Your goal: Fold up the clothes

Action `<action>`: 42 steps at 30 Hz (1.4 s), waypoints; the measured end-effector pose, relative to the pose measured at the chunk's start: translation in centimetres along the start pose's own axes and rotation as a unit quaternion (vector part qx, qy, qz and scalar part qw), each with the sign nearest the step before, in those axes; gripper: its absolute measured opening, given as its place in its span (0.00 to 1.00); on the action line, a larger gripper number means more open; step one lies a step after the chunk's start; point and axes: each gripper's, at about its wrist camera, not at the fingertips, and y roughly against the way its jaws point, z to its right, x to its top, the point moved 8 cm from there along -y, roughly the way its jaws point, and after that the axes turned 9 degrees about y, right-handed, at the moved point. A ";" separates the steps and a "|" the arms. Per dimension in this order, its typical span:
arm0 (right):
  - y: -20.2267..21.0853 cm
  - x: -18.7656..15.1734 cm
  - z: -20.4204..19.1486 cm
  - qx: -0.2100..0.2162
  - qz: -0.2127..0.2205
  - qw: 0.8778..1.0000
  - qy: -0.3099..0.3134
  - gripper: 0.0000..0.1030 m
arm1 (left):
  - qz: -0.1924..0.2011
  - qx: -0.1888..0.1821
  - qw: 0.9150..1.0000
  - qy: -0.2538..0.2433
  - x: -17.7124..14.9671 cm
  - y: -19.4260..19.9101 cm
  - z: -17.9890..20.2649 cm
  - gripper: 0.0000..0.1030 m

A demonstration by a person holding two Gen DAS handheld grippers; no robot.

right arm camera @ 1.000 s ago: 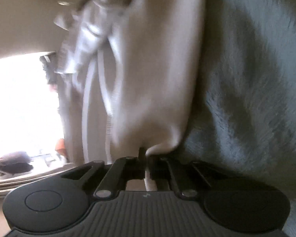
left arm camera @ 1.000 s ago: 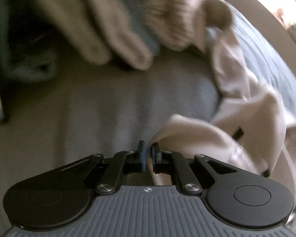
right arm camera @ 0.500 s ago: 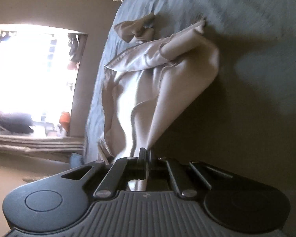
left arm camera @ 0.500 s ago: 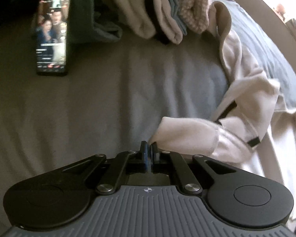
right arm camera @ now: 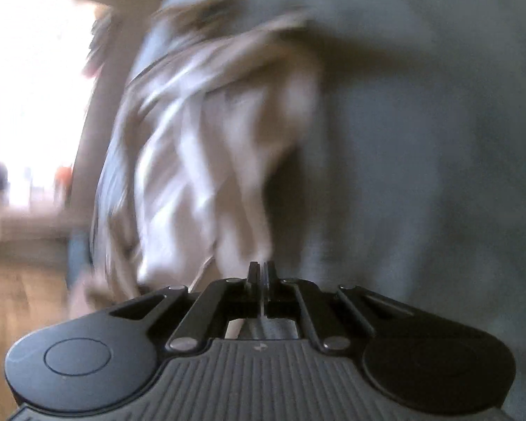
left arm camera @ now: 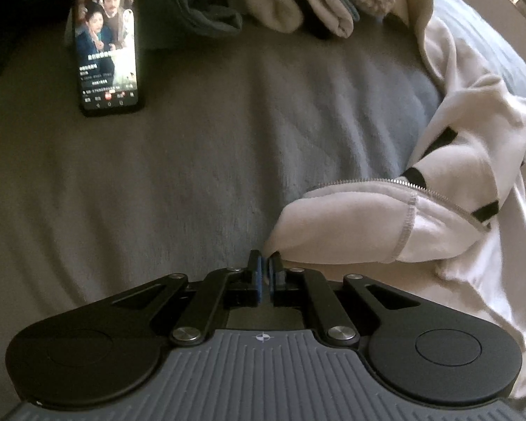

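A cream zip-up garment (left arm camera: 449,182) with black tabs lies bunched on the grey bedcover (left arm camera: 193,175), along the right of the left wrist view. My left gripper (left arm camera: 265,258) is shut on a rounded corner of it, close over the bedcover. In the right wrist view the picture is blurred by motion. There the same cream garment (right arm camera: 221,140) stretches from the far bed edge down to my right gripper (right arm camera: 262,266), which is shut on its near edge and holds it off the grey bedcover (right arm camera: 420,140).
A phone (left arm camera: 107,42) with a lit screen lies on the bedcover at the far left. A row of folded clothes (left arm camera: 280,3) lines the far side. A bright window (right arm camera: 35,87) and wooden floor (right arm camera: 17,333) lie beyond the bed edge.
The left gripper slid across the bed with the garment corner, and the phone came into view. The right gripper rose and rolled, drawing the garment's edge up off the bedcover.
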 end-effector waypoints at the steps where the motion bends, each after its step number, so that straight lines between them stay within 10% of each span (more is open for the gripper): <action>1: -1.2 0.0 -2.7 -0.001 -0.018 0.997 0.071 0.10 | 0.003 0.001 1.000 -0.001 -0.1 0.1 0.2 0.03; 4: -5.4 -1.7 -11.2 0.005 -0.068 0.956 0.284 0.50 | 0.006 0.004 1.000 0.003 -0.2 0.0 0.3 0.03; 6: -7.9 -4.1 -16.0 0.016 -0.096 0.913 0.396 0.59 | 0.009 -0.002 1.000 0.014 0.0 0.2 0.1 0.03; 16: -18.0 -22.3 -24.7 0.040 -0.166 0.571 0.803 0.77 | 0.036 -0.024 0.999 0.028 1.1 1.8 0.4 0.02; 20: -20.0 -24.8 -23.5 0.013 -0.143 0.510 0.848 0.74 | 0.027 -0.027 0.999 0.035 0.8 1.5 0.3 0.02; 22: -19.9 -24.7 -23.6 0.028 -0.150 0.528 0.835 0.48 | 0.024 -0.030 0.999 0.036 0.7 1.2 0.2 0.02; 25: -19.9 -23.1 -24.2 0.030 -0.164 0.590 0.790 0.05 | 0.030 -0.038 0.998 0.028 0.6 1.3 0.3 0.02; 30: -17.4 -20.7 -25.7 0.080 -0.187 0.642 0.739 0.02 | 0.046 -0.069 0.996 0.033 1.6 3.1 0.4 0.01; 36: -16.1 -18.7 -26.4 0.155 -0.278 0.659 0.682 0.03 | 0.042 -0.062 0.997 0.021 2.1 2.6 0.0 0.01; 42: -20.5 -21.4 -23.0 0.089 -0.356 0.670 0.646 0.12 | -0.036 -0.021 0.999 0.019 1.1 -0.8 -0.7 0.02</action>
